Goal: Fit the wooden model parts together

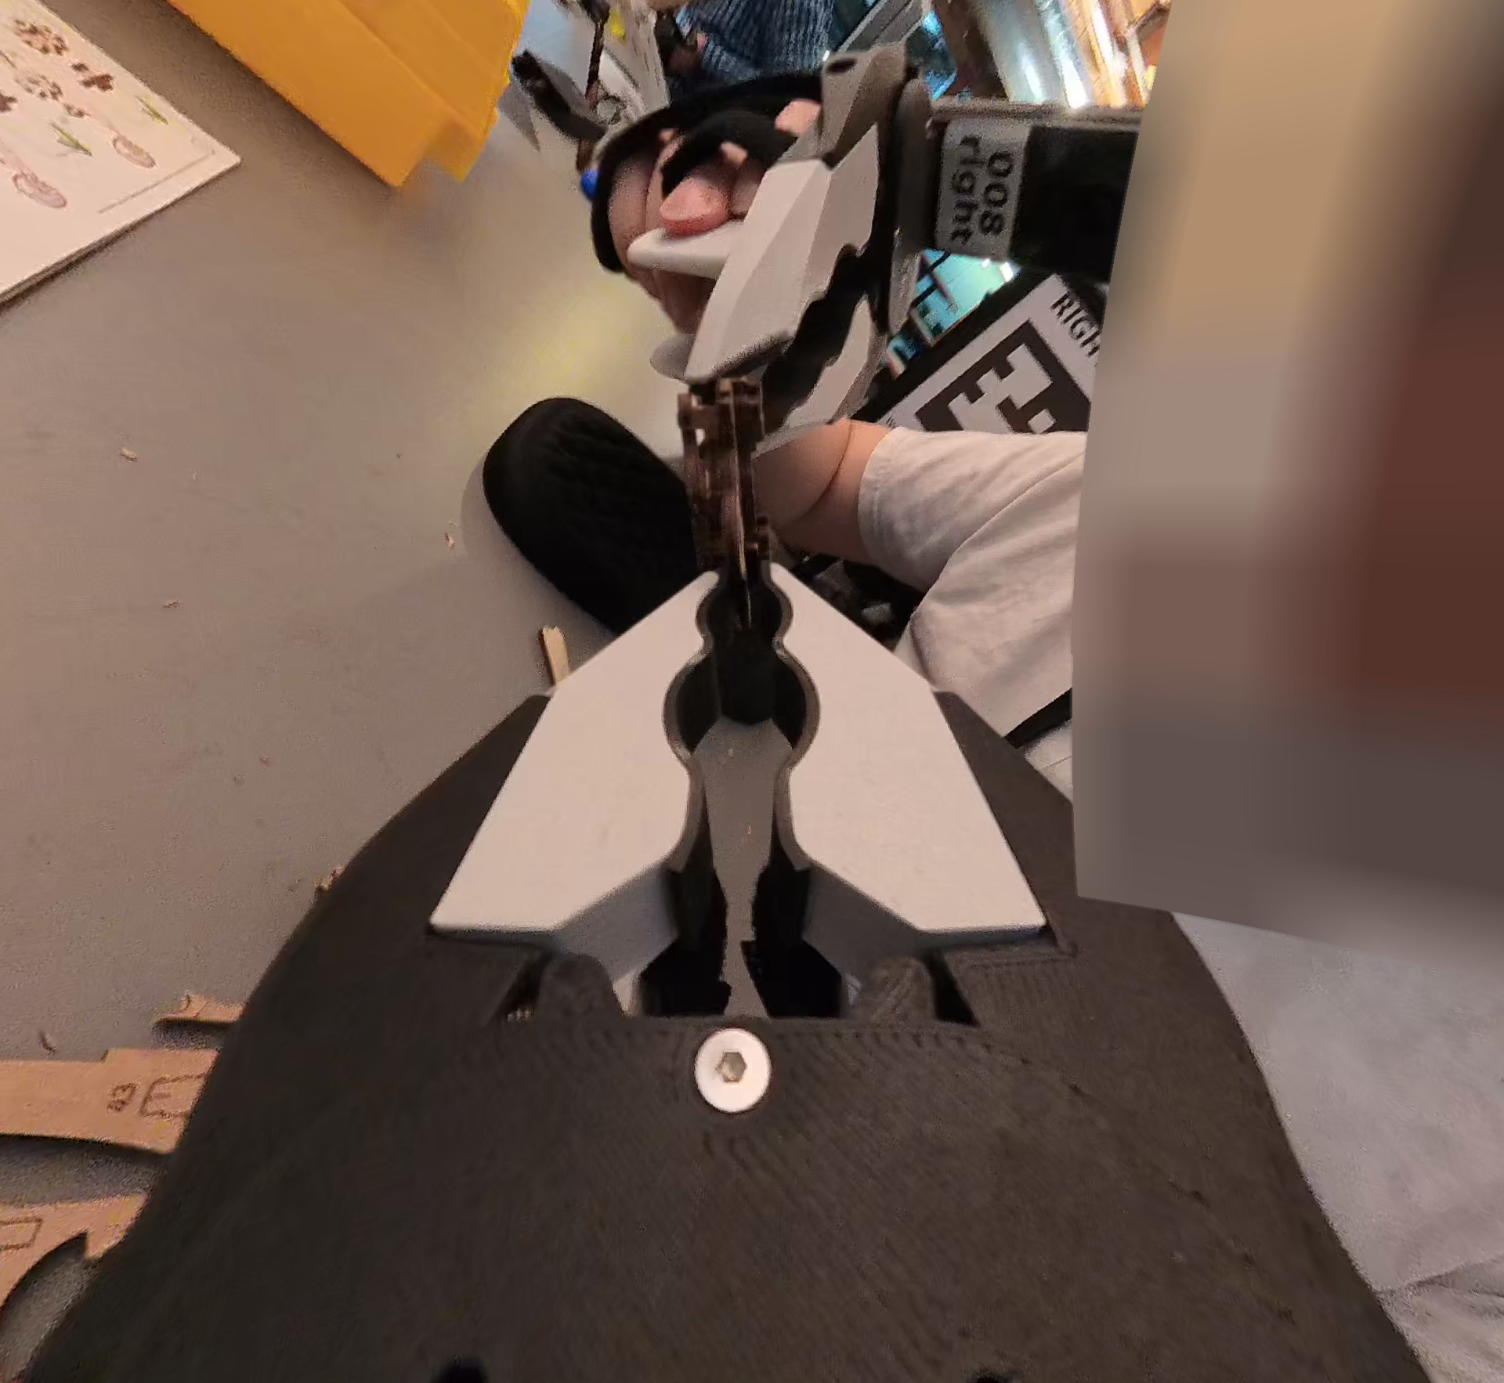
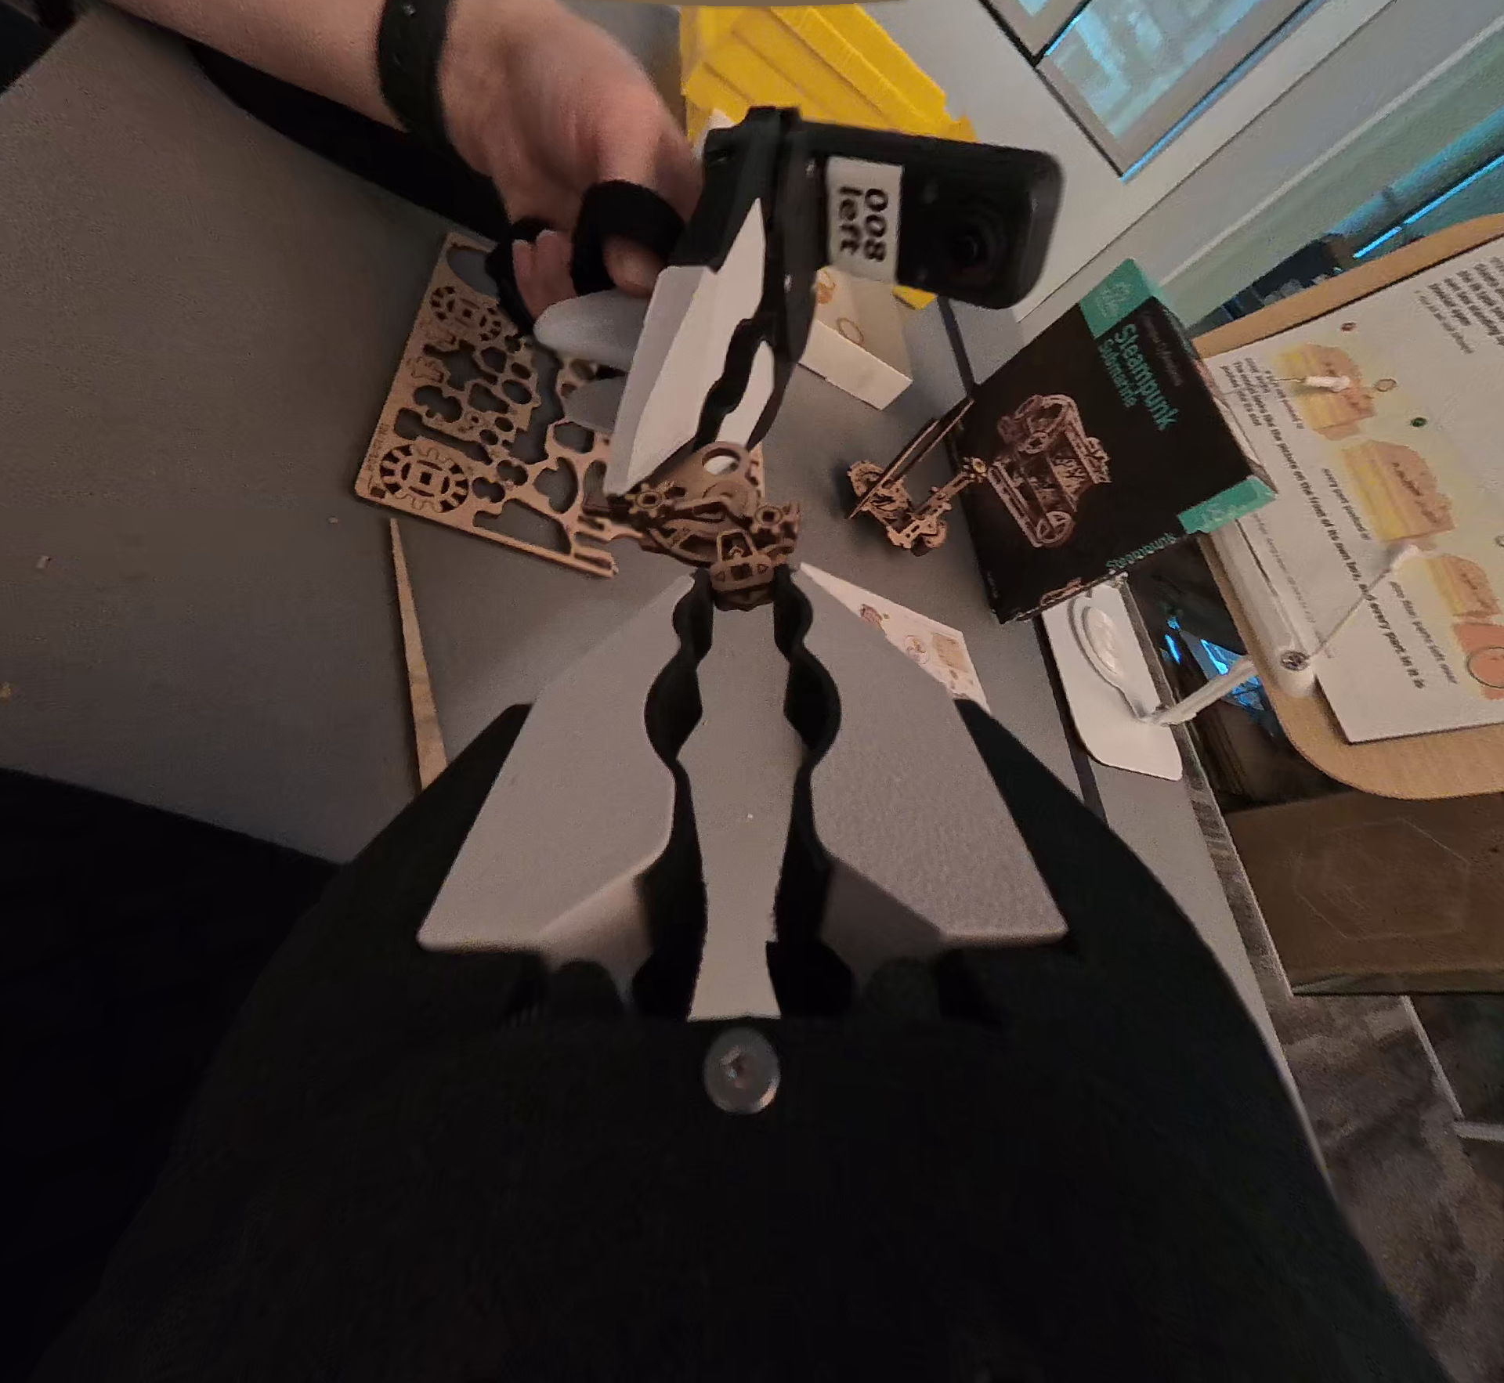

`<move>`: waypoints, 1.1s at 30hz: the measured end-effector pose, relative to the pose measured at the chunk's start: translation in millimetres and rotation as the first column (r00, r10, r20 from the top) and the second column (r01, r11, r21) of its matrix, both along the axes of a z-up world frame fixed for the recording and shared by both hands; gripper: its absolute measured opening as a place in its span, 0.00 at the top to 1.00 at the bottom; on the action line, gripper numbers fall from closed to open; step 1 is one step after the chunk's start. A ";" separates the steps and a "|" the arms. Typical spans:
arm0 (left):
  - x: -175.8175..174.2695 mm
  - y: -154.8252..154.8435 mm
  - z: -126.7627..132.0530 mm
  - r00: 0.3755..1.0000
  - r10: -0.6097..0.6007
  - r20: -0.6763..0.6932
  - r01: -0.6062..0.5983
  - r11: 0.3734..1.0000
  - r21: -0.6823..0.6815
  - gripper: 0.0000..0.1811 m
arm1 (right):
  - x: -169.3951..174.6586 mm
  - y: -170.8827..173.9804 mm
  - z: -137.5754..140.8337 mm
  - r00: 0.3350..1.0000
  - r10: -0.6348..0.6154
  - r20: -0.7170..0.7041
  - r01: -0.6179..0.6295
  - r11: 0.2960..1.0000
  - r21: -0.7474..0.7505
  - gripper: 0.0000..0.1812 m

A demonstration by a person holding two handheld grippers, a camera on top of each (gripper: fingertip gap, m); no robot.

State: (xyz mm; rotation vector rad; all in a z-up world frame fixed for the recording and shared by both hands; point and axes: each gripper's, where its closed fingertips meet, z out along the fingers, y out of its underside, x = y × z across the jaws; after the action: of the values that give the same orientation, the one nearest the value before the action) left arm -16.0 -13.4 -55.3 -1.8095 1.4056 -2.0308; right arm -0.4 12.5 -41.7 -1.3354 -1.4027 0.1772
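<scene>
A small brown wooden model assembly [image 2: 700, 510] of laser-cut gears and plates is held in the air between both grippers. My right gripper [image 2: 742, 581] is shut on its near end. My left gripper [image 2: 684, 469] comes down from above and is shut on its far side. In the left wrist view the assembly [image 1: 720, 473] shows edge-on as a thin upright stack. My left gripper [image 1: 739, 583] clamps its lower end and the right gripper [image 1: 732, 377] clamps its upper end.
On the grey table lie a punched-out wooden parts sheet [image 2: 480, 416], a second partly built wooden assembly [image 2: 899, 502], a black kit box [image 2: 1115, 449] and a yellow bin [image 1: 325, 1]. An instruction sheet [image 2: 1383, 490] stands at the right. Sheet scraps [image 1: 98, 1100] lie near left. Left and right tips are no more than a few centimetres apart.
</scene>
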 end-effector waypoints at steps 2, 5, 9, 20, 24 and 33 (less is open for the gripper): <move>-0.3 -2.7 -7.5 0.999 -0.013 -0.035 0.014 0.999 0.032 0.98 | -0.6 -2.0 -7.0 0.999 0.020 0.045 -0.020 1.000 0.009 0.93; -1.8 -9.0 -11.4 0.997 -0.057 -0.058 0.056 0.998 -0.017 0.98 | -1.6 -7.9 -11.4 0.996 0.077 0.041 -0.075 0.997 -0.032 0.93; -3.4 -13.1 -17.3 0.993 -0.081 -0.087 0.081 0.997 -0.005 0.98 | -2.4 -12.1 -17.8 0.991 0.119 0.056 -0.116 0.992 -0.054 0.93; 13.2 30.6 14.3 0.959 0.241 0.147 -0.253 0.965 0.072 0.98 | 11.1 17.5 16.7 0.955 -0.038 -0.294 -0.013 0.986 -0.168 0.80; 13.8 37.9 28.7 0.915 0.322 0.243 -0.347 0.935 0.070 0.98 | 9.4 27.2 28.8 0.810 -0.151 -0.566 -0.144 0.885 -0.442 0.77; 15.7 38.6 30.9 0.895 0.353 0.272 -0.392 0.914 0.102 0.98 | 1.8 28.7 31.4 0.601 -0.283 -0.747 -0.451 0.652 -0.610 0.81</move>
State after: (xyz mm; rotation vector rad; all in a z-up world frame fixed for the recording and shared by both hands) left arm -0.4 25.3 -24.4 -1.5509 1.0192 -1.8165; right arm 1.4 41.2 -10.3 -1.5140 -0.5429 1.4387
